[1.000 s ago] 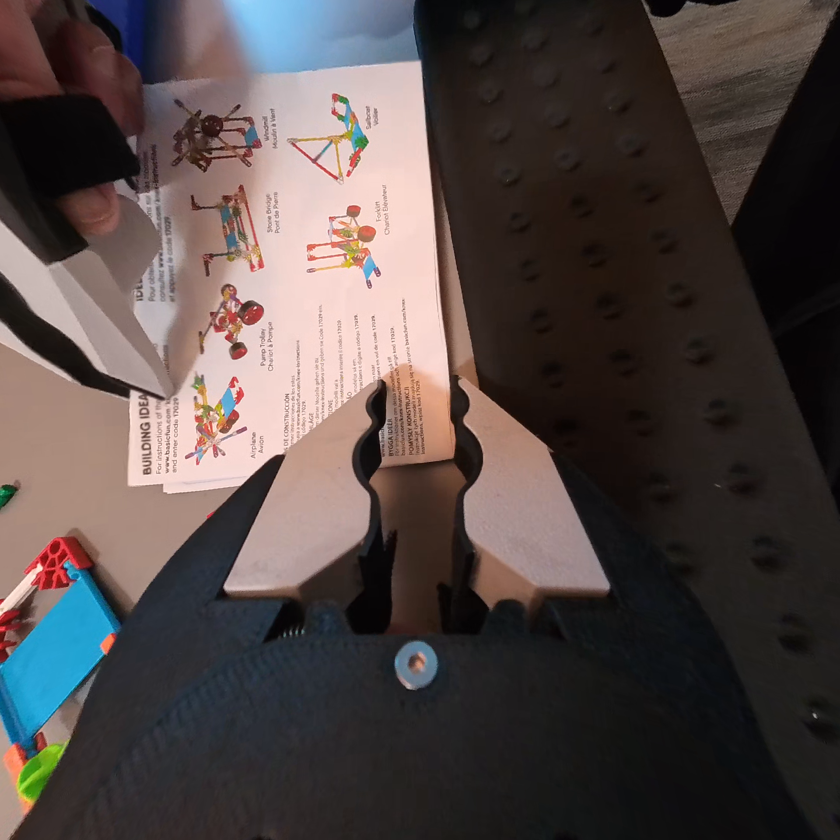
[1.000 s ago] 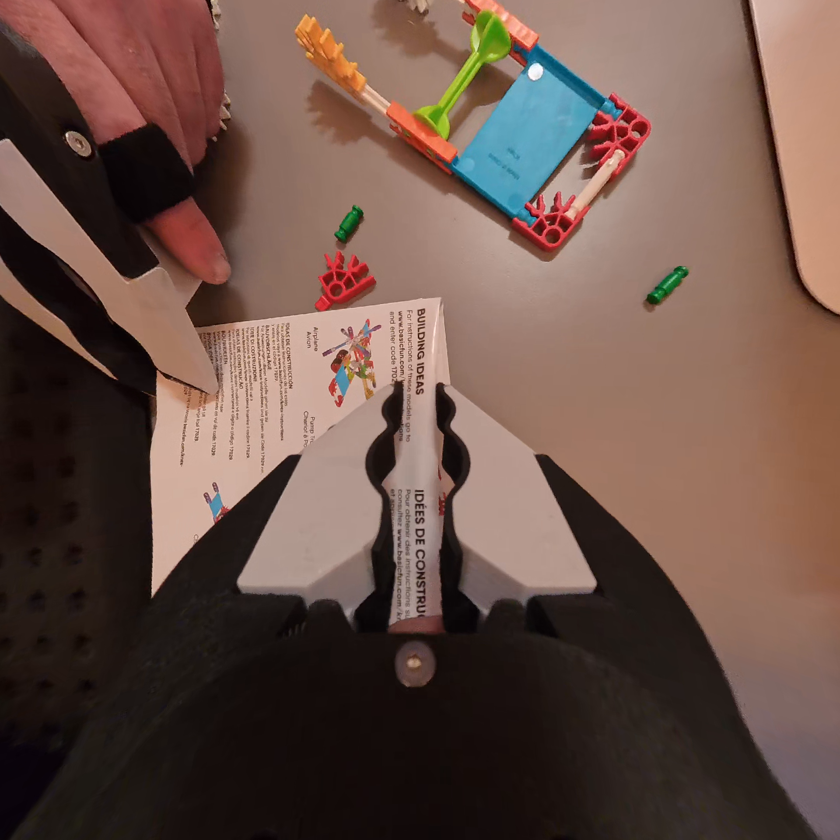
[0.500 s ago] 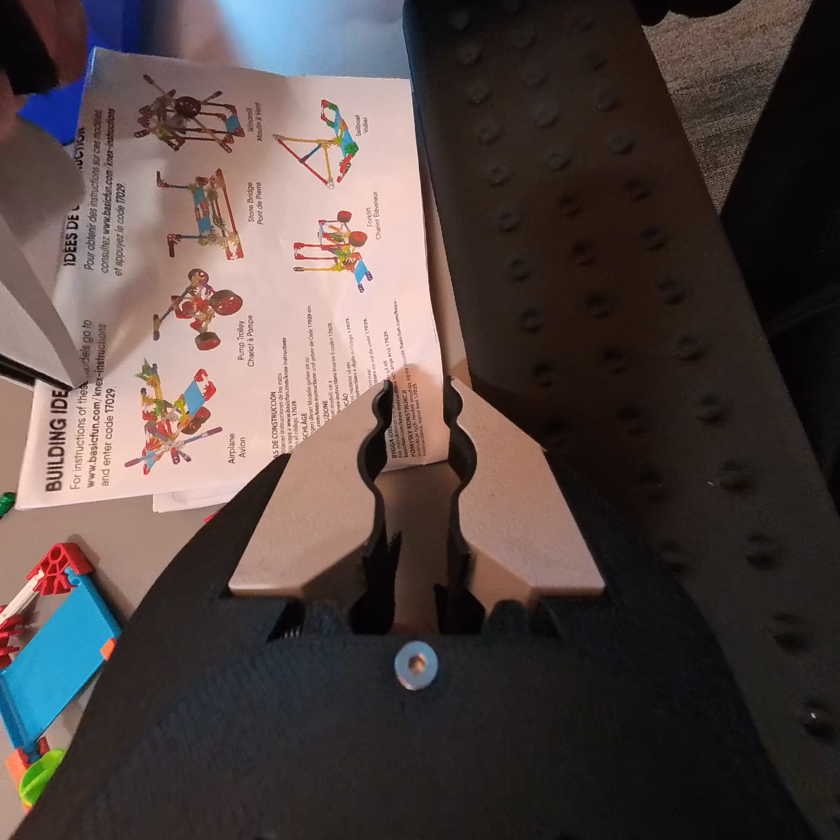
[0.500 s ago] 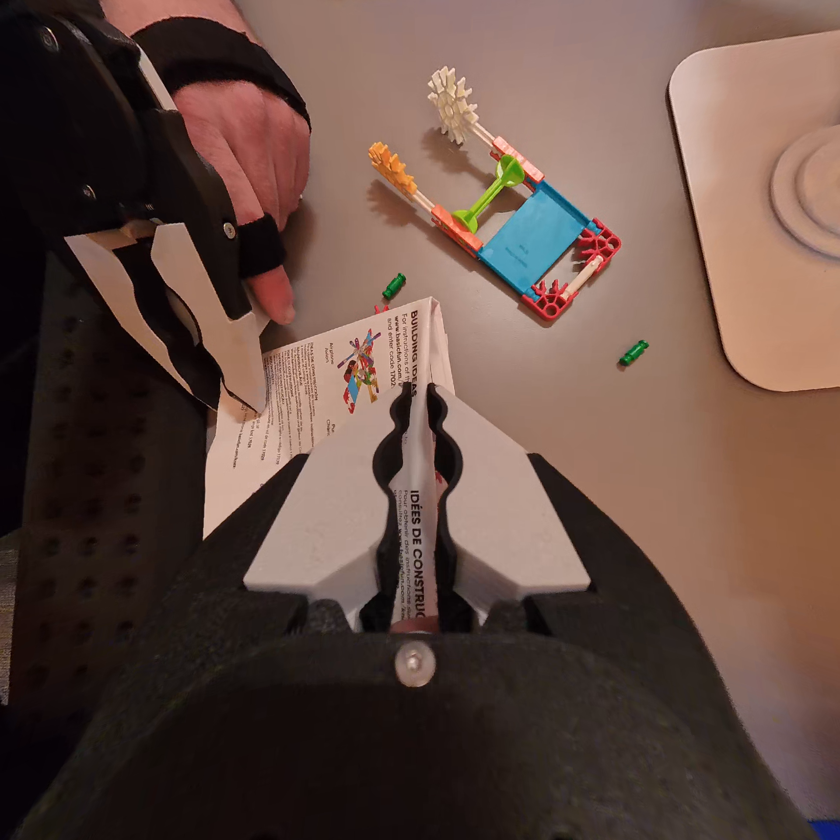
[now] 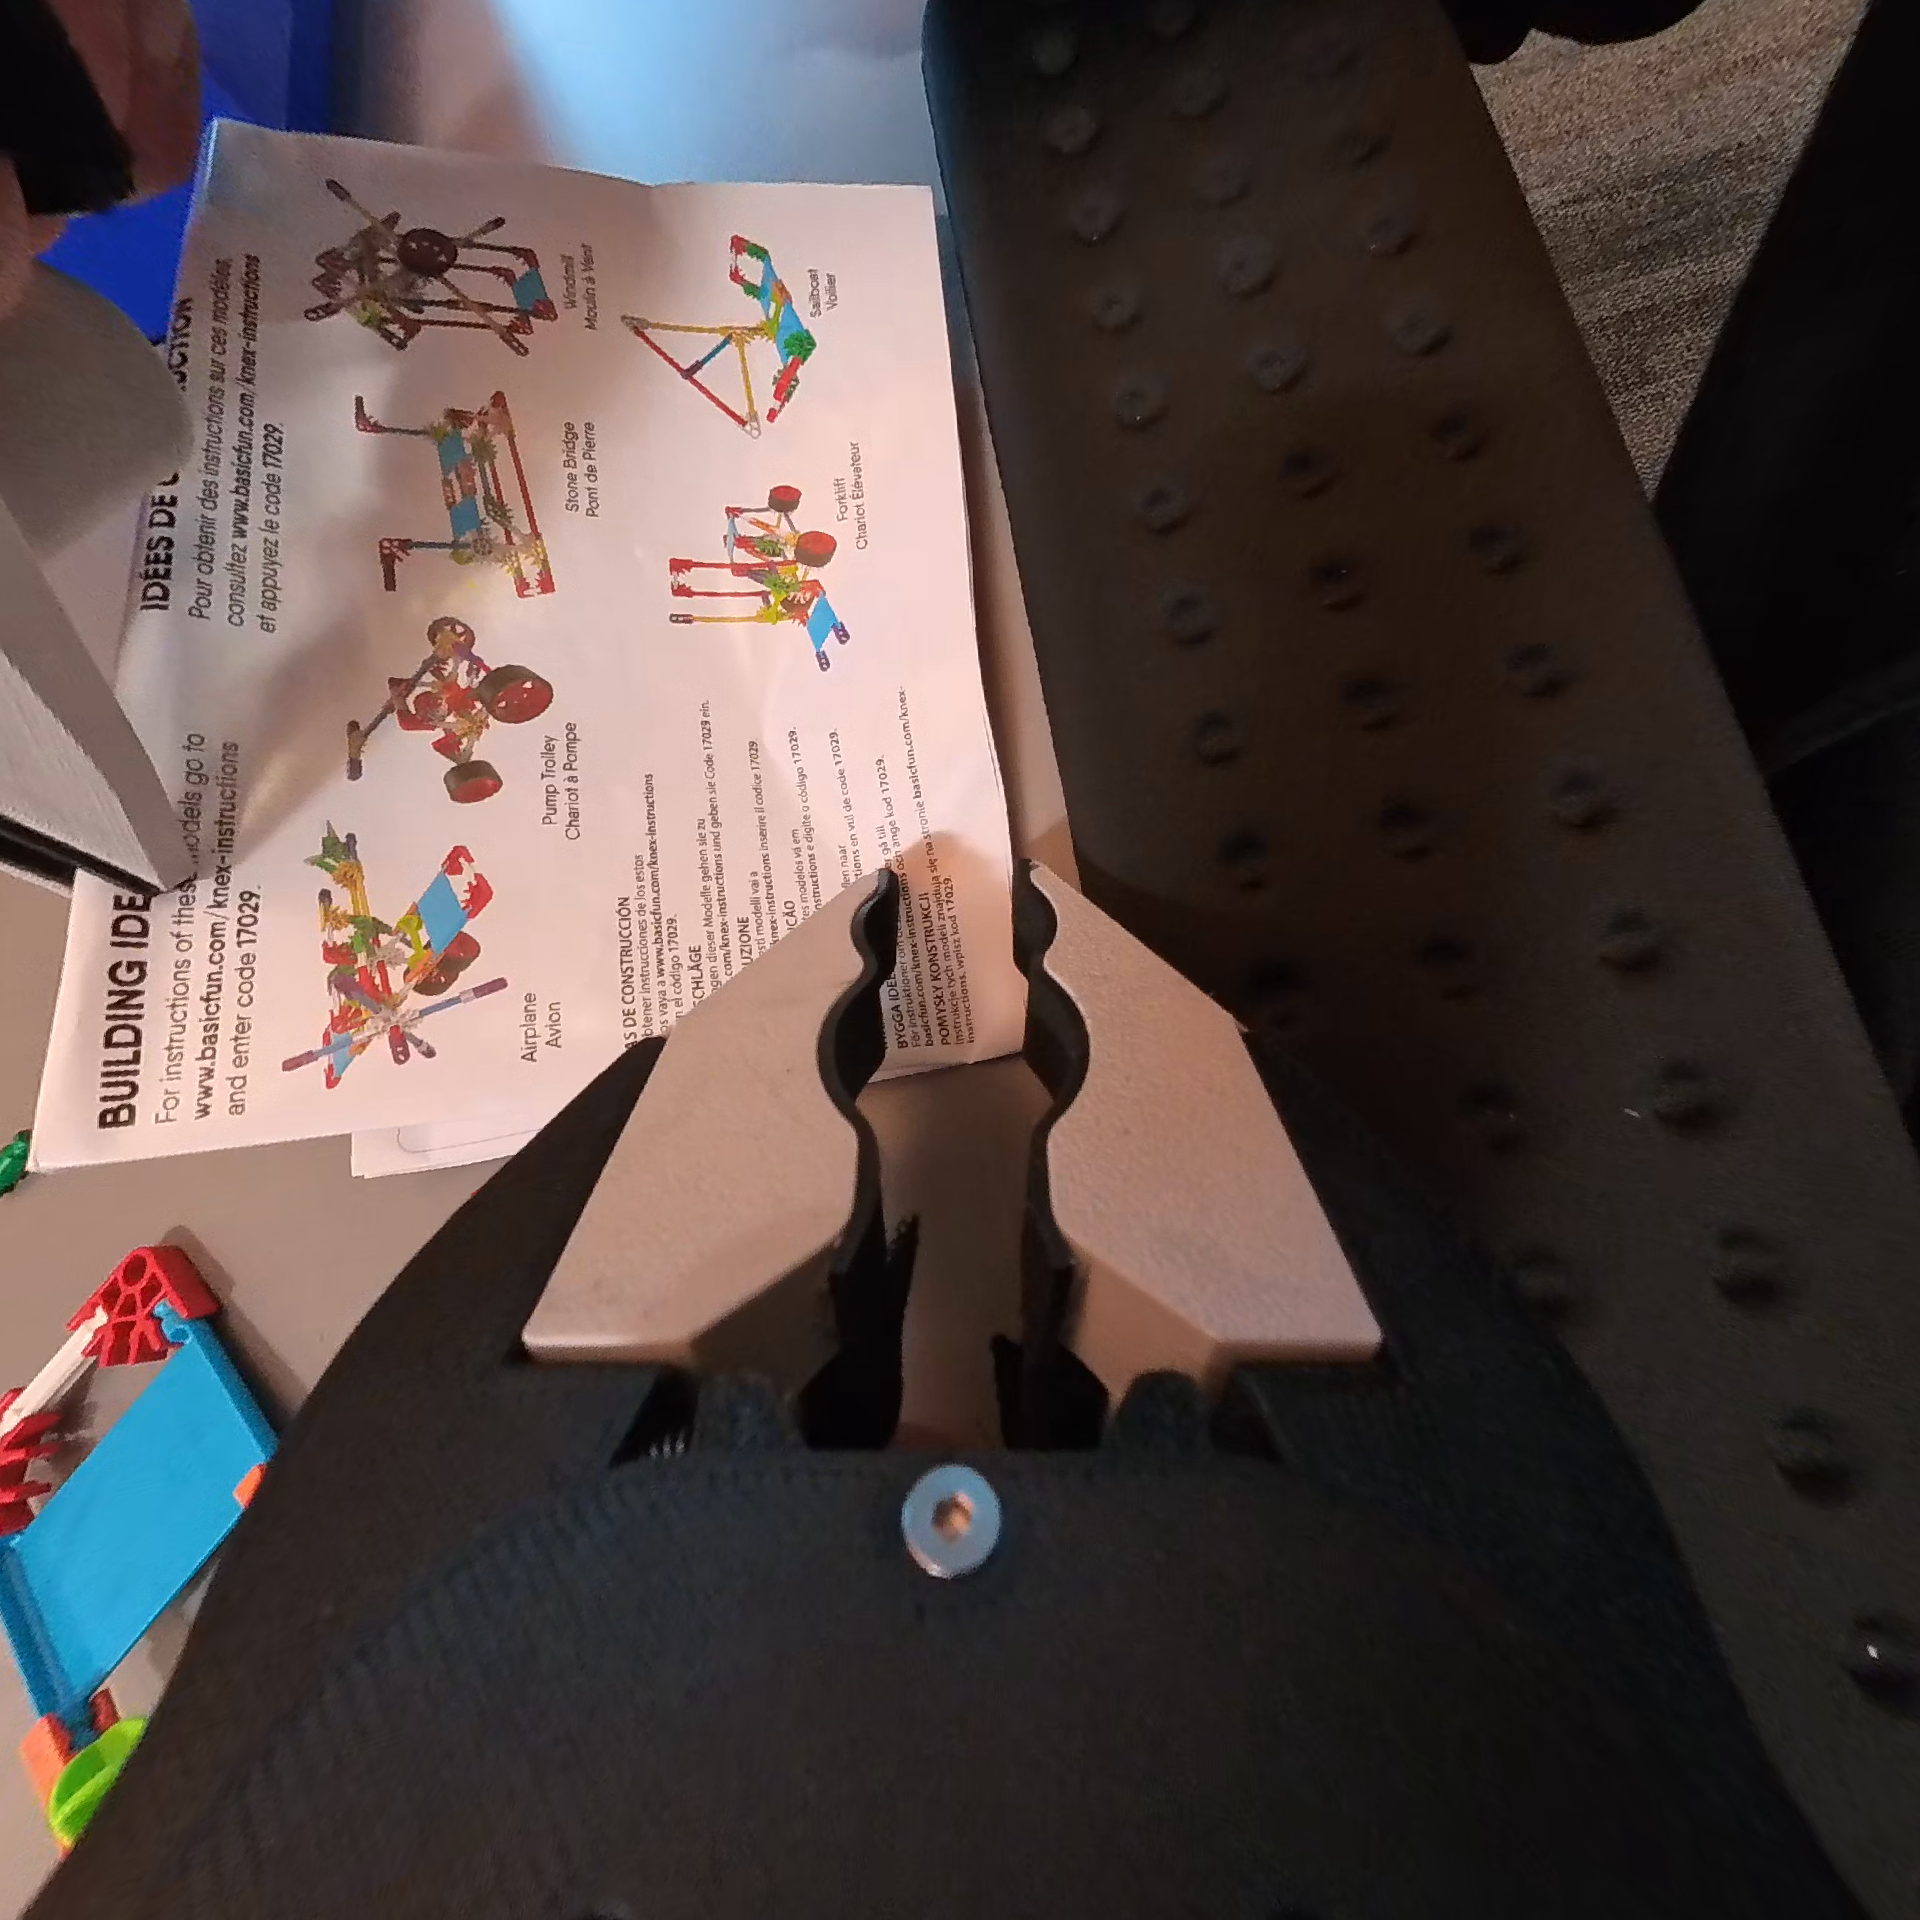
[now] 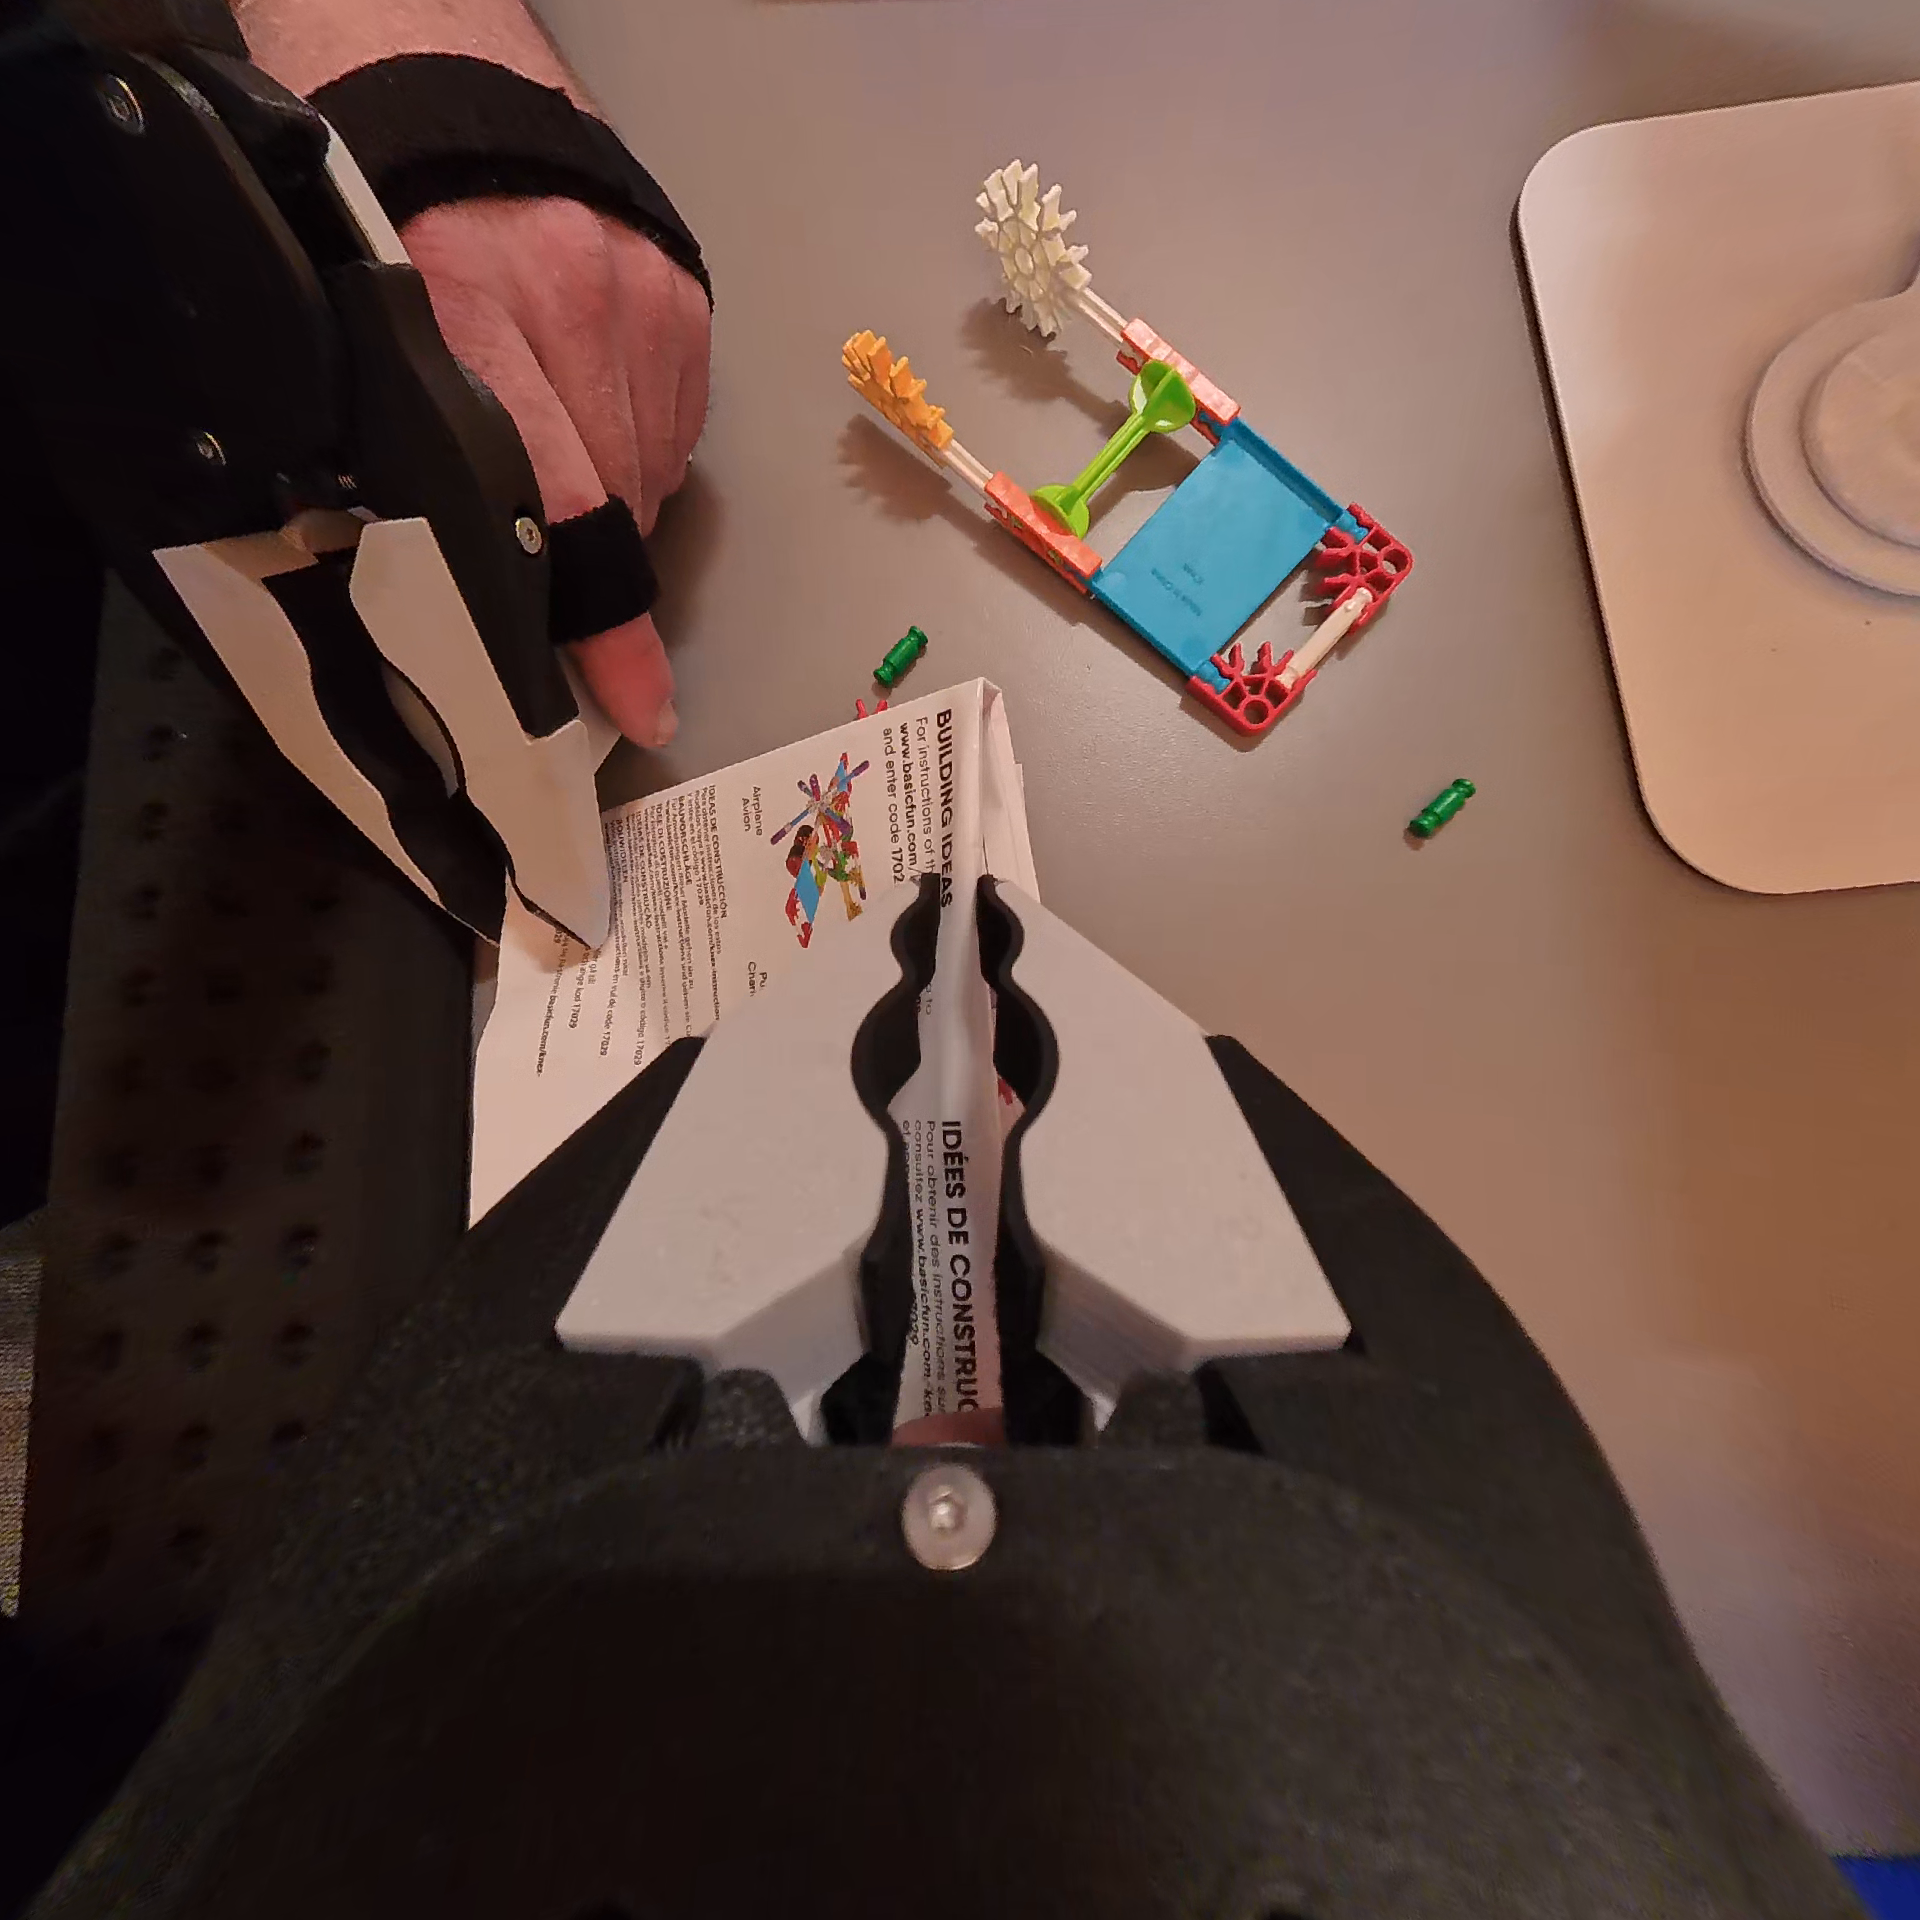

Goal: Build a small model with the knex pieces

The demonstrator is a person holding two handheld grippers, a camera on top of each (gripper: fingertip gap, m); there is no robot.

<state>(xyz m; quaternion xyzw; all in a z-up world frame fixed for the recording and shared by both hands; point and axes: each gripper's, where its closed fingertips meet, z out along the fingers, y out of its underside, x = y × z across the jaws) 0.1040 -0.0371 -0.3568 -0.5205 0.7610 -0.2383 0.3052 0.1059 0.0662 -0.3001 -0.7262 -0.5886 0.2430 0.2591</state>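
A white instruction leaflet (image 5: 582,644) with coloured model pictures lies on the grey table. My left gripper (image 5: 956,883) is open, its tips over the leaflet's near right corner. It also shows in the right wrist view (image 6: 530,914), held by a hand, one tip touching the paper. My right gripper (image 6: 958,883) is shut on the leaflet's (image 6: 727,914) folded edge and holds that edge raised. One of its fingers (image 5: 73,644) shows at the left of the left wrist view.
A toy model (image 6: 1195,520) with a blue panel, red connectors and a green rod lies beyond the leaflet. Two small green pieces (image 6: 899,655) (image 6: 1441,808) lie loose. A white stand base (image 6: 1714,468) sits far right. A black dimpled surface (image 5: 1351,675) borders the table. The left gripper's tips are roughly 12 centimeters from the right gripper's.
My right gripper has risen and drawn back with the leaflet's edge, so the sheet has opened wider. My left gripper has stayed at the corner, still open.
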